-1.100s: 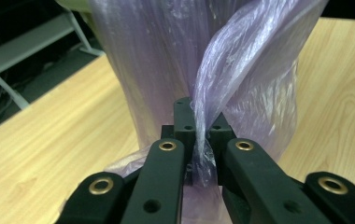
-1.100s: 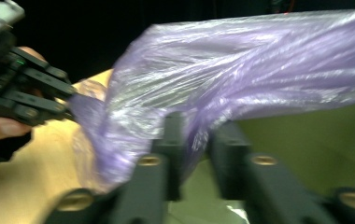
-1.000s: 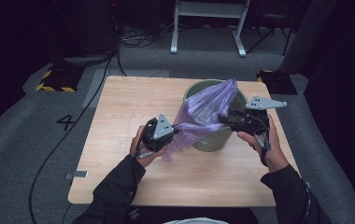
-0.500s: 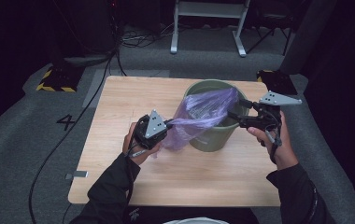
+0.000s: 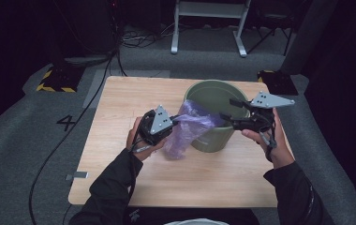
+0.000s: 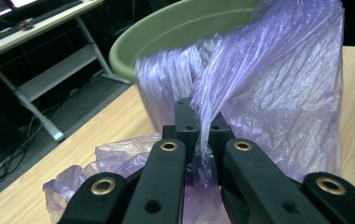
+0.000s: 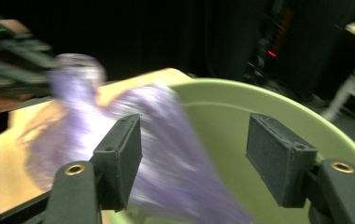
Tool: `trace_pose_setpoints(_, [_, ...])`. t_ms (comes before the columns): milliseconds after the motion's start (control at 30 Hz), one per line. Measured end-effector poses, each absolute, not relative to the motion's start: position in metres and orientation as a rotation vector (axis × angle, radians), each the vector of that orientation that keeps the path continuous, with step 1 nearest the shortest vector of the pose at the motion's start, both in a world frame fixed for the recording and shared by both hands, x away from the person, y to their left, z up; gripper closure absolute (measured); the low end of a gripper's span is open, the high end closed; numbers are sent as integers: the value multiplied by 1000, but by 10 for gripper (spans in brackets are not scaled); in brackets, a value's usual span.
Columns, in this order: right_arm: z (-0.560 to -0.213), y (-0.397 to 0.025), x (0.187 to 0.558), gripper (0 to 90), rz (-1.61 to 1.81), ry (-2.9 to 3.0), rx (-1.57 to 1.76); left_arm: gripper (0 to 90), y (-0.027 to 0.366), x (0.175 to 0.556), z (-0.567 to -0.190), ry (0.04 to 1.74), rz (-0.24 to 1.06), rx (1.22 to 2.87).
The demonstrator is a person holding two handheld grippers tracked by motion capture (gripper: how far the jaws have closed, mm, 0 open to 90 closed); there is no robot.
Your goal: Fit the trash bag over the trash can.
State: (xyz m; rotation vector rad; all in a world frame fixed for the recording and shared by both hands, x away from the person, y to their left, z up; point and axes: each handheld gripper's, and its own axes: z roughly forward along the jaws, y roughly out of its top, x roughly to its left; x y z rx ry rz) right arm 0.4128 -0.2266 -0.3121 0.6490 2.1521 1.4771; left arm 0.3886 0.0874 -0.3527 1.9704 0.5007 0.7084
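A green bucket (image 5: 213,85) stands on the right half of the wooden table (image 5: 120,108). A thin purple plastic bag (image 5: 185,133) hangs over the bucket's near-left rim and down its outer wall. My left gripper (image 5: 176,123) is shut on a bunched fold of the bag just left of the bucket. In the left gripper view the jaws (image 6: 199,121) pinch the bag (image 6: 278,93) below the bucket's rim (image 6: 180,28). My right gripper (image 5: 227,109) stands open over the right rim. Its view shows the pads (image 7: 119,158) wide apart, with the blurred bag (image 7: 166,140) and bucket (image 7: 259,98) beyond.
On the floor lie a yellow-and-black striped block (image 5: 56,79) at the back left, a black box (image 5: 277,82) by the table's far right corner, cables, and a white stand (image 5: 209,23) behind. A "4" (image 5: 68,123) is marked left of the table.
The bag was stretched between both grippers above the bucket. The right gripper has let go and opened, and the bag has slumped left over the rim. The left gripper still holds it.
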Motion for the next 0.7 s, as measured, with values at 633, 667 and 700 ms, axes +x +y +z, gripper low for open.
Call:
trace_pose_setpoints(633, [-321, -186, 404, 835, 1327, 2320, 375, 797, 58, 394, -340, 444, 660, 1989])
trace_pose_setpoints(667, [-321, -187, 404, 852, 1327, 2322, 380, 761, 59, 394, -340, 447, 659, 1988])
trace_pose_setpoints(700, [-320, -187, 404, 865, 1327, 2317, 390, 707, 60, 393, -340, 442, 642, 1982])
